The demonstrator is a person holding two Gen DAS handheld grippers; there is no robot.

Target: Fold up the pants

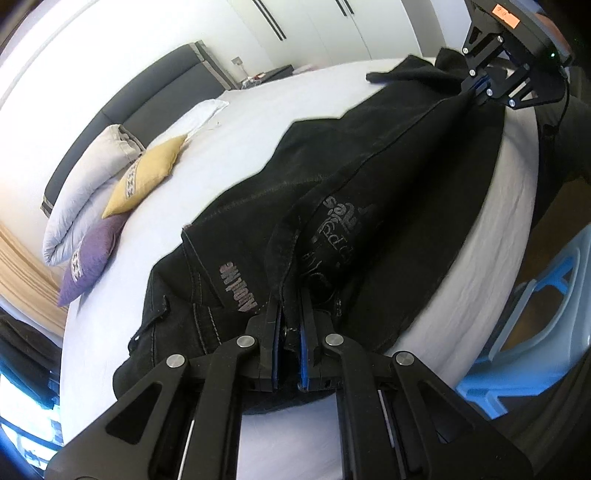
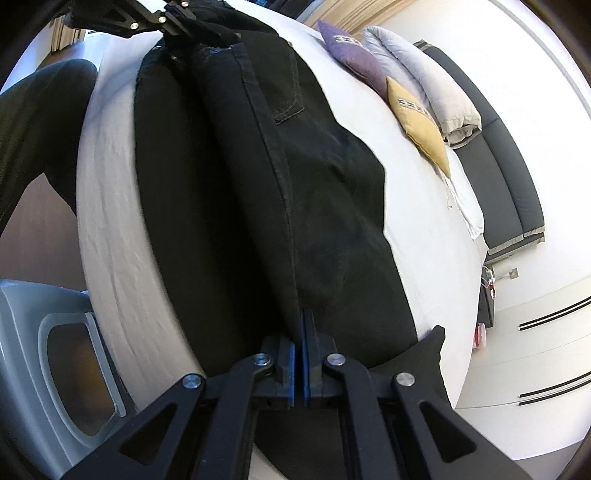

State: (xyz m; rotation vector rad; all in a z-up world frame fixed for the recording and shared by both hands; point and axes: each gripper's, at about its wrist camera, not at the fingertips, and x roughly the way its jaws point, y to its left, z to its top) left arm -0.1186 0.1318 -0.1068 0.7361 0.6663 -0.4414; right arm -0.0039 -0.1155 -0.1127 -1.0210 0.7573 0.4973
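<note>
Black jeans (image 1: 332, 192) with grey printed lettering lie stretched lengthwise along the near edge of a white bed (image 1: 229, 147). My left gripper (image 1: 290, 325) is shut on the waistband end. My right gripper (image 2: 300, 332) is shut on the leg end of the same jeans (image 2: 266, 177). Each gripper shows in the other's view: the right one at the far end (image 1: 480, 88), the left one at the top (image 2: 177, 22). The fabric between them is pulled fairly taut, lifted a little at both ends.
A rolled grey duvet (image 1: 88, 184), a yellow cushion (image 1: 147, 173) and a purple cushion (image 1: 88, 258) lie near the dark headboard (image 1: 155, 88). A blue-grey plastic stool (image 1: 535, 314) stands on the floor beside the bed. White wardrobe doors (image 1: 314, 26) stand behind.
</note>
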